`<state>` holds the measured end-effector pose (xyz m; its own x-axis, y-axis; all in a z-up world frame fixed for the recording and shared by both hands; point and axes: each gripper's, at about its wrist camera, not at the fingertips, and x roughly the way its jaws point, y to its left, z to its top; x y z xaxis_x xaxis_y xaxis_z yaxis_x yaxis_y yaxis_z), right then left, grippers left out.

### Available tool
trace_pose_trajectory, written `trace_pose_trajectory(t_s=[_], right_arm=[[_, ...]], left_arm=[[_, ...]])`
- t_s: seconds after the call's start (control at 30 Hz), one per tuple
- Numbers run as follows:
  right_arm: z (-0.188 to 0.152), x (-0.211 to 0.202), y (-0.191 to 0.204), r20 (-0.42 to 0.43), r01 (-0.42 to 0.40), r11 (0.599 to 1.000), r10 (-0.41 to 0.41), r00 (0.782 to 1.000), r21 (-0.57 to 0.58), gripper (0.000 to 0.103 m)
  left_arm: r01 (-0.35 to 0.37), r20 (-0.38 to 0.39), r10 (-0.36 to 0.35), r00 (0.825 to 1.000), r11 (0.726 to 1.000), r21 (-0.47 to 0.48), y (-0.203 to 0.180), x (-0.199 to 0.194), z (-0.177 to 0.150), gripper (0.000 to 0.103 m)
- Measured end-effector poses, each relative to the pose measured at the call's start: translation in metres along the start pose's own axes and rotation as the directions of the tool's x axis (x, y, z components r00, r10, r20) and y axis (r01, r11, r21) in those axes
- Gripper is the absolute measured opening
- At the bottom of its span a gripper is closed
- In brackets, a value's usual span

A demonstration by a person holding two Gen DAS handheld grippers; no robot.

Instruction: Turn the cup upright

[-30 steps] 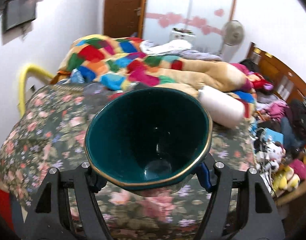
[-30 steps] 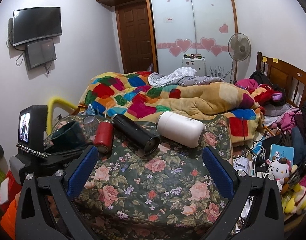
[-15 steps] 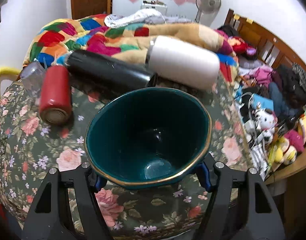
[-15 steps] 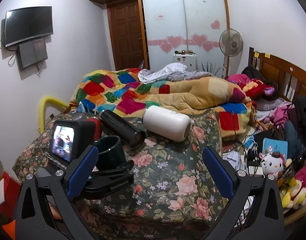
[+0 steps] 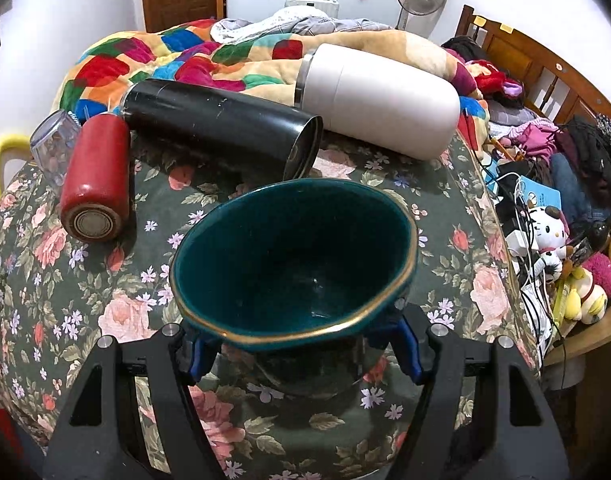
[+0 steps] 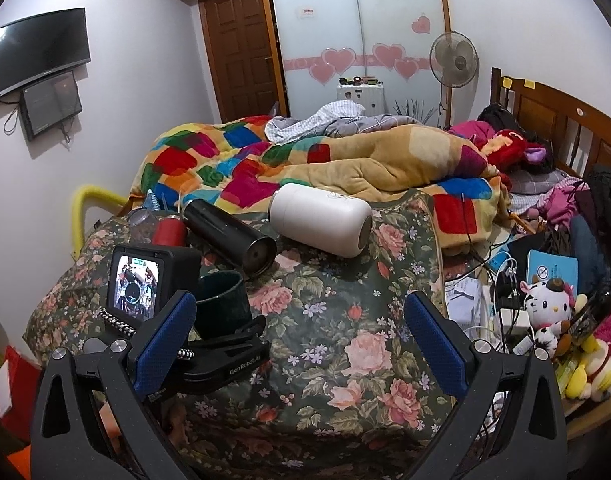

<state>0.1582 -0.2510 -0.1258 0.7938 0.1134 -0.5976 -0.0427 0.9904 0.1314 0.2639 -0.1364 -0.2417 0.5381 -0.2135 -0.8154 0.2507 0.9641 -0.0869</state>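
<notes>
Teal cup (image 5: 293, 264): gold-rimmed, mouth up, in my left claw (image 5: 301, 350), over the floral counter (image 5: 457, 280).
Left claw: blue pads pressed on the cup's sides.
Right claw (image 6: 299, 338): wide apart, holding nothing.
Twelve o'clock of cup: black flask (image 5: 221, 124) lying down.
Ten o'clock: red can (image 5: 95, 178).
One o'clock: white bottle (image 5: 375, 98).

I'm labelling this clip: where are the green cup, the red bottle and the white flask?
green cup (image 5: 289, 256): left wrist view, on its inner wall.
red bottle (image 5: 97, 160): left wrist view, on its side.
white flask (image 6: 321, 218): right wrist view, on its body.
</notes>
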Motion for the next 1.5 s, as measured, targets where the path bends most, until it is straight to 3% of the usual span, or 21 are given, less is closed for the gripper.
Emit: trace_pose_trajectory(t_s=[0.13, 0.37, 0.57, 0.63, 0.77, 0.9, 1.13, 1.33, 1.4, 1.5], right_arm=[[-0.001, 0.000, 0.000, -0.005, 0.003, 1.000, -0.003, 1.000, 0.006, 0.103], [-0.001, -0.006, 0.000, 0.005, 0.023, 1.000, -0.023, 1.000, 0.002, 0.103], [-0.002, -0.009, 0.000, 0.008, 0.031, 1.000, -0.031, 0.999, -0.003, 0.103], [-0.002, -0.008, 0.001, 0.009, 0.036, 0.999, -0.036, 0.999, -0.009, 0.103], [-0.003, -0.004, 0.000, 0.004, 0.039, 0.999, -0.039, 0.999, -0.009, 0.103], [-0.001, 0.002, 0.000, -0.002, 0.045, 0.999, -0.045, 0.999, -0.017, 0.103], [0.005, 0.013, 0.002, -0.011, 0.033, 0.999, -0.033, 0.999, -0.002, 0.103], [-0.001, 0.045, 0.013, -0.097, -0.030, 0.999, 0.033, 0.995, 0.026, 0.103], [-0.006, 0.062, 0.019, -0.143, -0.055, 0.997, 0.061, 0.988, 0.047, 0.097], [-0.014, 0.091, 0.029, -0.226, -0.102, 0.991, 0.120, 0.967, 0.090, 0.087]], left_arm=[[-0.022, -0.028, 0.022, 0.999, 1.000, 0.022, 0.001, 0.007, 0.003, 0.074], [0.030, -0.069, -0.031, 0.997, 0.999, -0.024, 0.015, 0.012, 0.004, 0.075], [0.124, -0.091, -0.143, 0.986, 0.975, -0.187, 0.045, 0.021, 0.010, 0.075], [0.110, -0.071, -0.123, 0.990, 0.980, -0.167, 0.044, 0.017, 0.012, 0.076], [0.056, -0.027, -0.057, 0.998, 0.998, -0.039, 0.026, 0.001, 0.014, 0.076], [0.021, 0.028, -0.022, 0.999, 0.999, 0.045, 0.016, -0.022, 0.010, 0.076], [-0.015, 0.126, 0.013, 0.992, 1.000, 0.014, 0.041, -0.070, 0.006, 0.076], [-0.142, 0.224, 0.151, 0.963, 0.988, -0.055, 0.083, -0.113, -0.005, 0.078], [-0.202, 0.254, 0.215, 0.943, 0.976, -0.078, 0.099, -0.124, -0.009, 0.082], [-0.237, 0.262, 0.257, 0.930, 0.966, -0.106, 0.117, -0.131, -0.017, 0.082]])
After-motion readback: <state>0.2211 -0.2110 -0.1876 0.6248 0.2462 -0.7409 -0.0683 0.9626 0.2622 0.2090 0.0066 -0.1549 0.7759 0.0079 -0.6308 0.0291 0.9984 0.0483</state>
